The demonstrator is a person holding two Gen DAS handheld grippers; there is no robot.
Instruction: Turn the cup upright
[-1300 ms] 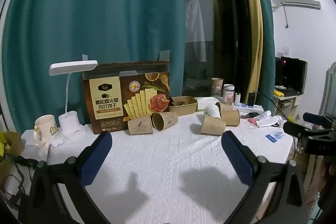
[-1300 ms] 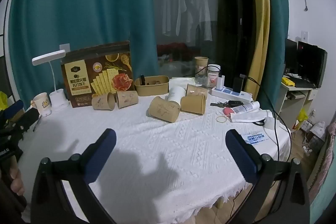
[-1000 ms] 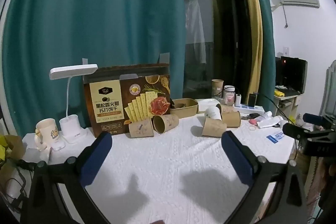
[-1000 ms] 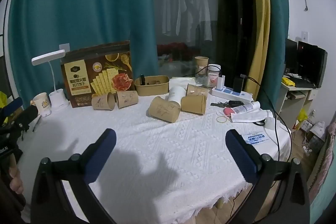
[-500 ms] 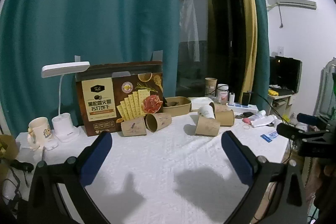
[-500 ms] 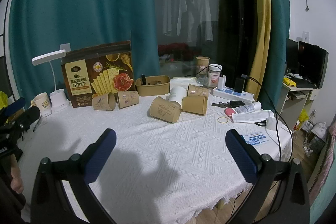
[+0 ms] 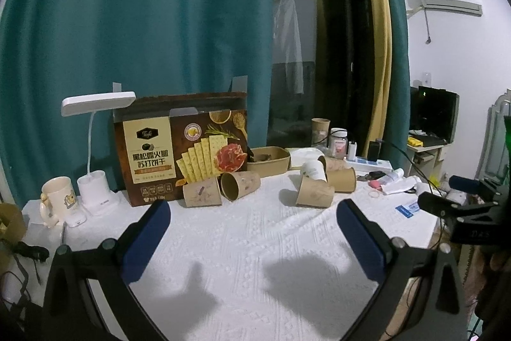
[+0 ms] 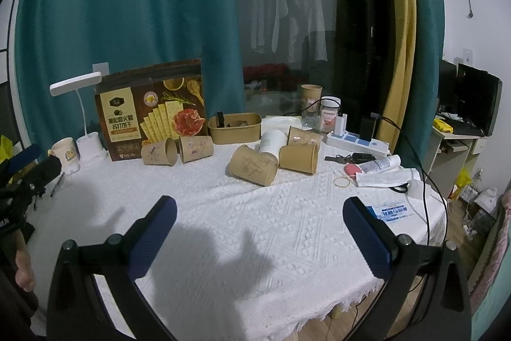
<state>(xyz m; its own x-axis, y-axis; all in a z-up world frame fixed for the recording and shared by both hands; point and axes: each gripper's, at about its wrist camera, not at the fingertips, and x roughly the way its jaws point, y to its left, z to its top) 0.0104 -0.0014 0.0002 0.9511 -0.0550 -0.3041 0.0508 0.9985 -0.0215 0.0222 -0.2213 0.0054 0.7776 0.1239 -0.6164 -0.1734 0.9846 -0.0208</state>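
Note:
Several brown paper cups lie on their sides at the back of a white tablecloth (image 8: 255,229). Two lie by the cracker box (image 7: 202,196) (image 7: 239,185), also in the right wrist view (image 8: 159,151) (image 8: 195,148). A group lies further right: a printed brown cup (image 8: 254,165) (image 7: 314,194), a plain brown cup (image 8: 298,158) (image 7: 341,179), a white cup (image 8: 272,142) and one behind (image 8: 303,136). My left gripper (image 7: 254,240) is open and empty, well short of the cups. My right gripper (image 8: 260,237) is open and empty, also short of them.
A cracker box (image 7: 183,157), a white desk lamp (image 7: 95,149) and a mug (image 7: 59,202) stand at the back left. A brown tray (image 8: 234,127), an upright cup (image 8: 310,96), a jar (image 8: 329,114), a power strip (image 8: 357,143), a tube and a rubber band (image 8: 342,182) are at the right.
The left gripper's view has drifted slightly, so the table objects sit a little lower and to the left. Both grippers stay open and empty. The cups have not moved.

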